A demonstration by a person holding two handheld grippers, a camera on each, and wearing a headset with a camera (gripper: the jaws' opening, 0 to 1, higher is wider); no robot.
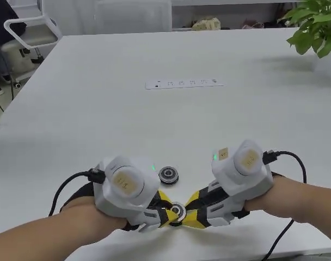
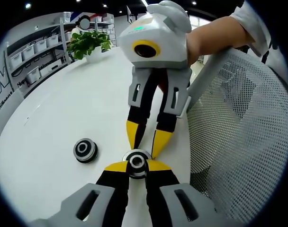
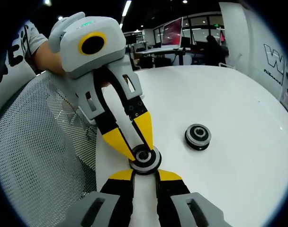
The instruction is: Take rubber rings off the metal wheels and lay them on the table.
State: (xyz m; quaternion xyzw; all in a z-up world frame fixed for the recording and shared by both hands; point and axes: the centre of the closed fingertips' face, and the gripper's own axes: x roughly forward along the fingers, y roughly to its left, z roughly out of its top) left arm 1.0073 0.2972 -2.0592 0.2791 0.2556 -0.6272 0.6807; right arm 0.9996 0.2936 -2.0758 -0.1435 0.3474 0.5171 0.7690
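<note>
Held wheel point(image 1: 177, 211) sits just on the person's side of the loose wheel point(image 1: 168, 174), near it but not touching. The L gripper point(image 3: 140, 149) and R gripper point(image 2: 145, 146) come at it from opposite sides, each clamped on its rim w/ tips almost meeting. Can't tell if it rests on the counter point(image 1: 154, 125) or is lifted a bit. Both wheels are flat discs, so no real long axis. The short axle line runs approx straight up, hub face toward the headset, and the loose wheel lies the same way w/ its dark ring on. Whether the held wheel's ring has started to peel is too small to tell. Risks, as I judge them: two grippers on one small round rim means thin purchase, so a pull apart could pop the wheel out sideways, prob. into the loose wheel or off toward the person. A stretched ring could also snap free and fly. The tips are crowded, so they may jam on each other instead of getting under the rubber.
</note>
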